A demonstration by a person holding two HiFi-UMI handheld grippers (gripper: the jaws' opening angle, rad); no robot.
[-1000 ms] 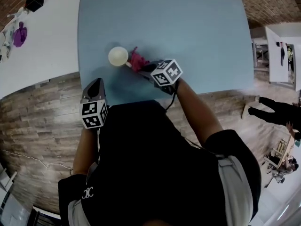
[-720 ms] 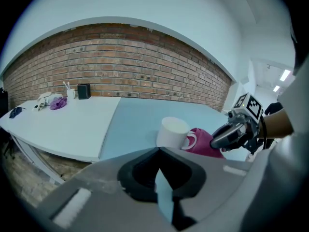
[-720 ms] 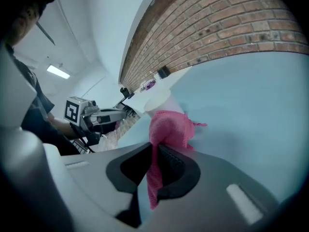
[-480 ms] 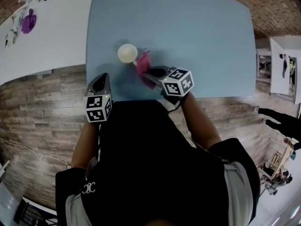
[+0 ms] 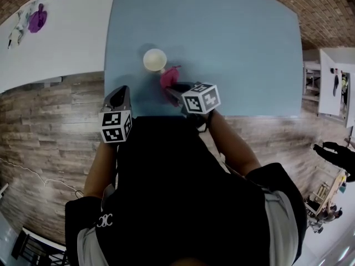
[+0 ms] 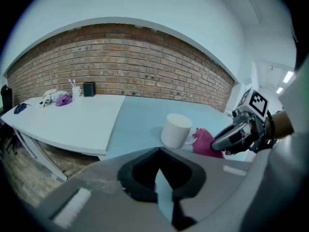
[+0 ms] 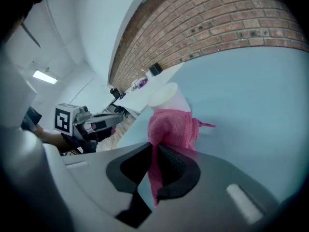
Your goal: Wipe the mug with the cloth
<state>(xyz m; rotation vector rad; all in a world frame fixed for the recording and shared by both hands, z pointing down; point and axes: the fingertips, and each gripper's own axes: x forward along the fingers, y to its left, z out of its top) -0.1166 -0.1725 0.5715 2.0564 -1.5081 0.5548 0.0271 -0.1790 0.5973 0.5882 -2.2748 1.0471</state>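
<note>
A white mug (image 5: 155, 59) stands upright on the blue table (image 5: 238, 43), near its front left corner. In the left gripper view the mug (image 6: 177, 130) shows its handle turned toward the pink cloth (image 6: 205, 141). My right gripper (image 5: 173, 88) is shut on the pink cloth (image 5: 169, 77) just right of and nearer than the mug. The right gripper view shows the cloth (image 7: 171, 127) bunched ahead of the gripper (image 7: 155, 170), hiding the lower part of the mug (image 7: 166, 96); contact is unclear. My left gripper (image 5: 119, 93) hovers at the table's front edge, shut and empty (image 6: 159, 178).
A white table (image 5: 61, 43) adjoins the blue one on the left, with a purple item (image 5: 37, 21) and a black box (image 6: 88, 89) at its far end. A brick wall (image 6: 145, 66) runs behind. Wooden floor (image 5: 50, 143) lies below the front edge.
My right gripper has drawn the pink cloth a little back from the mug's side toward the front edge. The left gripper has hardly moved.
</note>
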